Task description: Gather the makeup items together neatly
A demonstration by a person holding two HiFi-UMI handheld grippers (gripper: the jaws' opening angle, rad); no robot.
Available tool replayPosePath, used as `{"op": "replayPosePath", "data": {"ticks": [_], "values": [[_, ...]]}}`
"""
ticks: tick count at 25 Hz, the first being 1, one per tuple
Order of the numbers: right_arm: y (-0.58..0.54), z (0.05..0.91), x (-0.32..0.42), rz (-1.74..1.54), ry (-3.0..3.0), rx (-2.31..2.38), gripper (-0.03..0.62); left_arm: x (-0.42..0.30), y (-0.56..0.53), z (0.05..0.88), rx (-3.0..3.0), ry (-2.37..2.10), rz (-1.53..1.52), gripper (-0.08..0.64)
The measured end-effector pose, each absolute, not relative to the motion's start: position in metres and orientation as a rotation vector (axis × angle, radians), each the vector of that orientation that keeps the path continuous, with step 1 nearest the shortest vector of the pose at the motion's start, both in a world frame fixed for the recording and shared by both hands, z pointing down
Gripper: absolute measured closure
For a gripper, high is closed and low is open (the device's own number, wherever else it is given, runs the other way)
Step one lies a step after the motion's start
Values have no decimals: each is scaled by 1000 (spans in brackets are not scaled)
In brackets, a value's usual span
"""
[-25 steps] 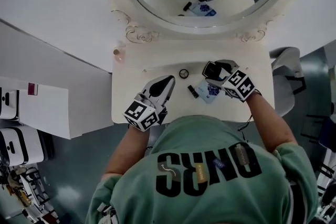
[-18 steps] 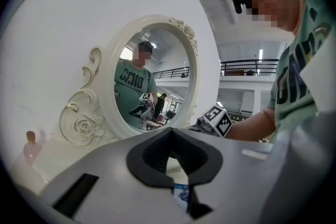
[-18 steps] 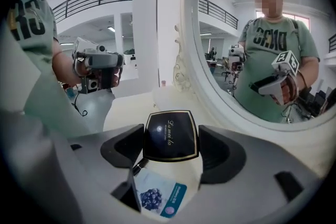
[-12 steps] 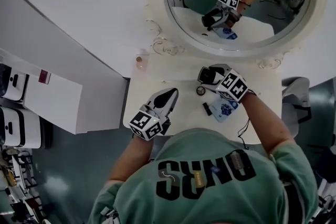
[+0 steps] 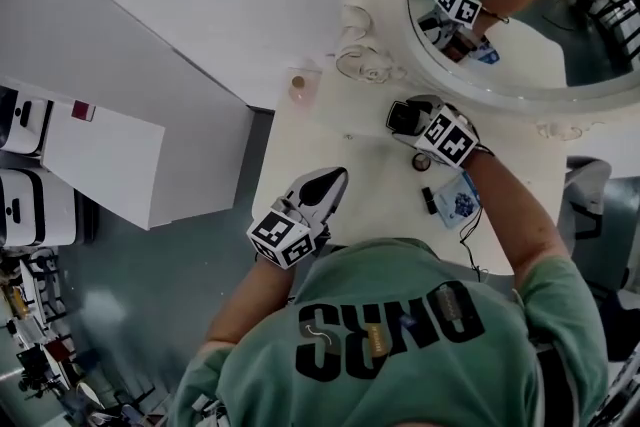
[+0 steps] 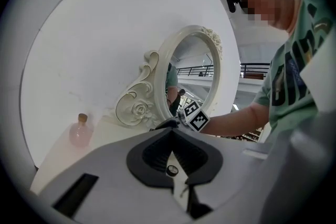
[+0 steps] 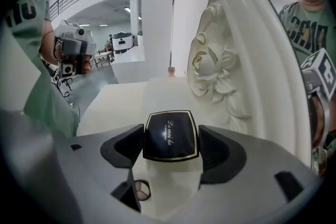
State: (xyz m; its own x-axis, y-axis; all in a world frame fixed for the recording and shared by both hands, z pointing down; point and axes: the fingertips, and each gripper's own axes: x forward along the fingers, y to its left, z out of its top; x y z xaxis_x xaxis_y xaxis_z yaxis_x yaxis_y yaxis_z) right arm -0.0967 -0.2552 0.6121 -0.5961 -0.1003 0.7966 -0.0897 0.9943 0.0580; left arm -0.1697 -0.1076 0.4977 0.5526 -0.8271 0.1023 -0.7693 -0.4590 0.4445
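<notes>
Your right gripper fingers pinch the black, gold-rimmed square compact. Left gripper fingers pressed together, empty. Pink glass bottle, upper middle, not yet gathered.

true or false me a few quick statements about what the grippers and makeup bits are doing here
1. The right gripper is shut on a black compact. True.
2. The left gripper holds the pink bottle. False: it is shut and empty; the bottle stands on the table by the wall.
3. A blue packet lies beside a small black tube. True.
4. The mirror is square. False: it is rounded, with an ornate frame.
</notes>
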Motion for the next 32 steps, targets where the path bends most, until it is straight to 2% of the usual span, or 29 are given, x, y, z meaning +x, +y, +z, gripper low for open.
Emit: {"op": "replayPosePath", "data": {"ticks": [8,17,24,27,32], "values": [[-267,632,-107,-110,-2157,122,273,-183,-108,506,2336,-1269,-178,552],[-266,604,-98,-279,-2180,187,270,-167,-106,497,2364,-1259,-165,552],[-225,530,-43,-72,-2439,345,273,-125,-109,467,2435,-1230,-176,552],[-207,500,7,89,-2554,460,298,-96,-114,453,2478,-1200,-182,552],[-183,470,101,315,-2690,654,405,-38,-128,437,2551,-1111,-175,552]]}}
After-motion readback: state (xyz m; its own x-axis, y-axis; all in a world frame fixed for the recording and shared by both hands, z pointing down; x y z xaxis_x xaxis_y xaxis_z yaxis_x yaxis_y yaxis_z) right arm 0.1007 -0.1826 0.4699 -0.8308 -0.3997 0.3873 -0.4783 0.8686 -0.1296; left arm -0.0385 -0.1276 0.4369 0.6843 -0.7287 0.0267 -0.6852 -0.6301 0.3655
